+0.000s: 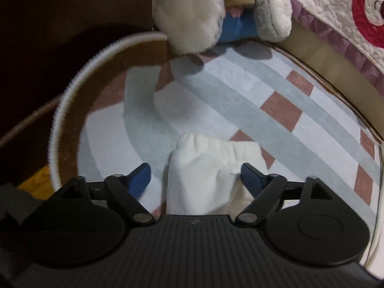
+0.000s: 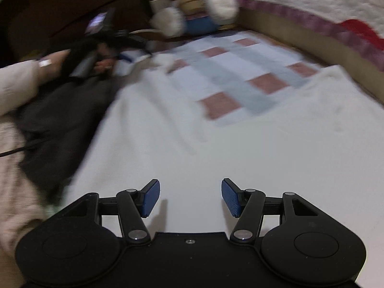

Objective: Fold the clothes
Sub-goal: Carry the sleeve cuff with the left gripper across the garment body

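The white garment (image 2: 216, 144) lies spread across the lower half of the right wrist view, on a checked rug (image 2: 240, 72); in the left wrist view a bunched end of it (image 1: 211, 172) sits between the left gripper's (image 1: 195, 177) spread blue pads, which stand clear of the cloth. The right gripper (image 2: 190, 196) hangs released above flat cloth, tilted downward. At the upper left, a hand (image 2: 55, 60) grips the other tool. A plush toy (image 1: 192, 19) sits beside a quilted bed edge (image 1: 336, 36).

One white garment (image 2: 216, 158), one plush toy (image 1: 192, 19)
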{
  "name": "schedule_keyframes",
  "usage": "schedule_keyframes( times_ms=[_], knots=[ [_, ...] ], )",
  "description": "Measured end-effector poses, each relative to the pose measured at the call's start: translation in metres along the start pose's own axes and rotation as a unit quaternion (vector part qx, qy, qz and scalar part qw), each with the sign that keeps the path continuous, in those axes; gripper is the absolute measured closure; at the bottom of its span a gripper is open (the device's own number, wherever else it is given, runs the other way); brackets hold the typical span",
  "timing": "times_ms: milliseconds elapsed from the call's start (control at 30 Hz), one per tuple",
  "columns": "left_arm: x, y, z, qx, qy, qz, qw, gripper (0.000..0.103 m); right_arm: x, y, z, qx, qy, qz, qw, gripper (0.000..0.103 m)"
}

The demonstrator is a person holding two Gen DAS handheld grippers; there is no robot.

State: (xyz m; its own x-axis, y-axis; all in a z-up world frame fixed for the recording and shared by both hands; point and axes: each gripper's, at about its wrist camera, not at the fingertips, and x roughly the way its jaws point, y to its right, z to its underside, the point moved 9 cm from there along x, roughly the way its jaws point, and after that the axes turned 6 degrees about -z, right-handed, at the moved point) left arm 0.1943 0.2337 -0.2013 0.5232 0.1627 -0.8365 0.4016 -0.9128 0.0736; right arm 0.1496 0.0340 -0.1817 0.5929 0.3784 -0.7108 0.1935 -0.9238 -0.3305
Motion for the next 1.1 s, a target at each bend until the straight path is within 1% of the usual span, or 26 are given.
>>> schedule_keyframes(
  times_ms=[100, 133, 167, 200, 233, 267, 300, 333, 367, 400, 467, 500, 533, 567, 633, 700, 733, 867, 933, 1000, 1067, 1100],
  knots=[
    [0.015, 0.008, 0.018, -0.013, -0.040, 0.034, 0.9985, 0.019, 0.010, -0.026, 0.007, -0.010, -0.025, -0.034, 0.999, 0.040],
    [0.019, 0.011, 0.023, -0.008, -0.047, 0.039, 0.9981, 0.024, 0.012, -0.032, 0.010, -0.014, -0.032, -0.039, 0.999, 0.040],
    [0.020, 0.014, 0.025, 0.003, -0.045, 0.040, 0.9982, 0.028, 0.015, -0.037, 0.013, -0.017, -0.040, -0.044, 0.998, 0.040],
    [0.018, 0.017, 0.027, 0.018, -0.040, 0.039, 0.9983, 0.055, 0.017, -0.039, 0.015, -0.015, -0.043, -0.046, 0.998, 0.040],
    [0.012, 0.020, 0.024, 0.025, -0.034, 0.038, 0.9984, 0.091, 0.019, -0.041, 0.017, -0.012, -0.047, -0.047, 0.998, 0.040],
    [0.004, 0.022, 0.018, 0.027, -0.026, 0.036, 0.9986, 0.095, 0.021, -0.043, 0.019, -0.010, -0.050, -0.049, 0.997, 0.040],
    [-0.004, 0.023, 0.012, 0.030, -0.019, 0.035, 0.9988, 0.095, 0.023, -0.044, 0.021, -0.008, -0.053, -0.051, 0.997, 0.040],
    [-0.016, 0.022, 0.002, 0.024, -0.001, 0.037, 0.9990, 0.096, 0.022, -0.044, 0.022, -0.002, -0.055, -0.051, 0.997, 0.040],
    [-0.032, 0.019, -0.012, 0.014, 0.028, 0.038, 0.9988, 0.096, 0.021, -0.045, 0.023, 0.004, -0.056, -0.053, 0.997, 0.040],
    [-0.048, 0.014, -0.024, 0.008, 0.058, 0.030, 0.9979, 0.097, 0.021, -0.045, 0.023, 0.011, -0.056, -0.056, 0.997, 0.040],
    [-0.075, 0.005, -0.039, 0.006, 0.103, 0.010, 0.9946, 0.097, 0.020, -0.049, 0.026, 0.032, -0.060, -0.086, 0.994, 0.040],
    [-0.084, 0.003, -0.042, 0.007, 0.117, 0.004, 0.9931, 0.097, 0.020, -0.053, 0.031, 0.046, -0.067, -0.109, 0.991, 0.039],
    [-0.092, 0.001, -0.044, 0.009, 0.126, 0.001, 0.9920, 0.097, 0.022, -0.060, 0.036, 0.057, -0.074, -0.140, 0.986, 0.038],
    [-0.096, 0.002, -0.043, 0.016, 0.131, -0.007, 0.9912, 0.097, 0.023, -0.068, 0.040, 0.054, -0.075, -0.161, 0.983, 0.038],
    [-0.097, 0.007, -0.037, 0.036, 0.136, -0.030, 0.9895, 0.097, 0.027, -0.085, 0.046, 0.026, -0.080, -0.170, 0.982, 0.038],
    [-0.098, 0.014, -0.030, 0.057, 0.140, -0.050, 0.9872, 0.097, 0.032, -0.095, 0.049, 0.005, -0.089, -0.164, 0.983, 0.038],
    [-0.102, 0.017, -0.028, 0.063, 0.145, -0.052, 0.9860, 0.097, 0.033, -0.099, 0.049, 0.003, -0.089, -0.170, 0.981, 0.038],
    [-0.132, 0.034, -0.025, 0.077, 0.170, -0.040, 0.9816, 0.097, 0.032, -0.107, 0.052, 0.001, -0.086, -0.184, 0.979, 0.038],
    [-0.152, 0.053, -0.024, 0.084, 0.184, -0.020, 0.9792, 0.097, 0.021, -0.108, 0.047, 0.007, -0.070, -0.209, 0.975, 0.038],
    [-0.176, 0.078, -0.018, 0.095, 0.193, 0.016, 0.9766, 0.097, 0.009, -0.107, 0.043, 0.015, -0.053, -0.231, 0.971, 0.040],
    [-0.205, 0.110, -0.008, 0.114, 0.201, 0.058, 0.9711, 0.097, -0.014, -0.078, 0.031, 0.063, 0.005, -0.208, 0.976, 0.040],
    [-0.223, 0.128, 0.001, 0.129, 0.208, 0.083, 0.9661, 0.097, -0.026, -0.063, 0.025, 0.088, 0.034, -0.195, 0.976, 0.039]
  ],
)
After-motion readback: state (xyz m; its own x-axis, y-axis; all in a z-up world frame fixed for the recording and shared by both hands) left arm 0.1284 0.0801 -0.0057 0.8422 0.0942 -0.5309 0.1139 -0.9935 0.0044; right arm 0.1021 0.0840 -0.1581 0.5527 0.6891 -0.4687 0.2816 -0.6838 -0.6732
